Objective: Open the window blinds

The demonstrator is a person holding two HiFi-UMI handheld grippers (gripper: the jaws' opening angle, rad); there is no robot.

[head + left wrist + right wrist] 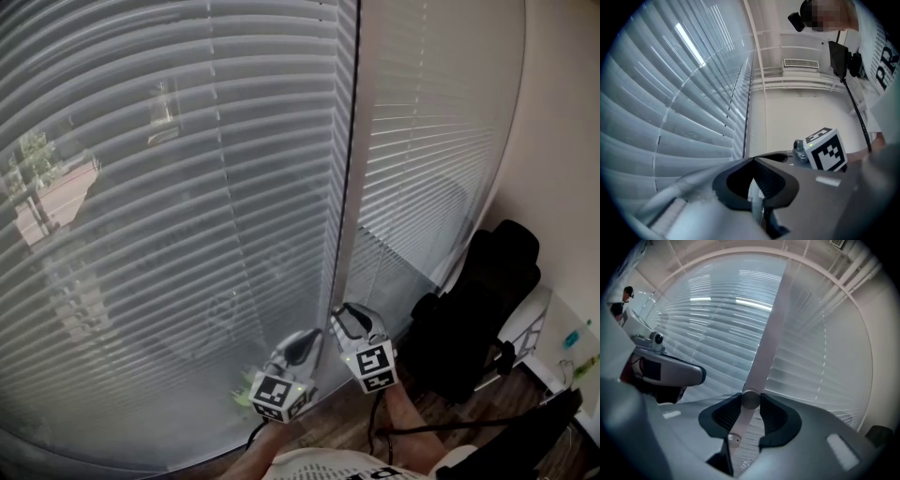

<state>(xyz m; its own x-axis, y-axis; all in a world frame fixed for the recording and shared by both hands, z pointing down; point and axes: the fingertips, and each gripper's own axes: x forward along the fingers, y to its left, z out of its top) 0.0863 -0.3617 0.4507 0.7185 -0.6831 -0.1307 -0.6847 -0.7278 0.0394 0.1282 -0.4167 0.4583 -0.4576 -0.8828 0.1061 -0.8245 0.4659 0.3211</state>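
Observation:
White slatted blinds (187, 216) cover two windows, and the slats lie nearly flat, so trees show through. A pale wand (771, 329) hangs down between the two blinds. Its round knob (750, 399) sits between the pads of my right gripper (750, 403), which press on it from both sides. In the head view my right gripper (343, 313) meets the wand's (352, 178) lower end. My left gripper (307, 341) is just to its left, near the left blind's edge. Its jaws (755, 188) stand close together around a pale thin strip (755, 199); I cannot tell what the strip is.
A black bag or chair (478, 309) stands right of my grippers by the wall, with a white frame (530, 328) behind it. Wood floor (328, 439) shows below the blinds. A black cable (855, 108) hangs from the person's headset.

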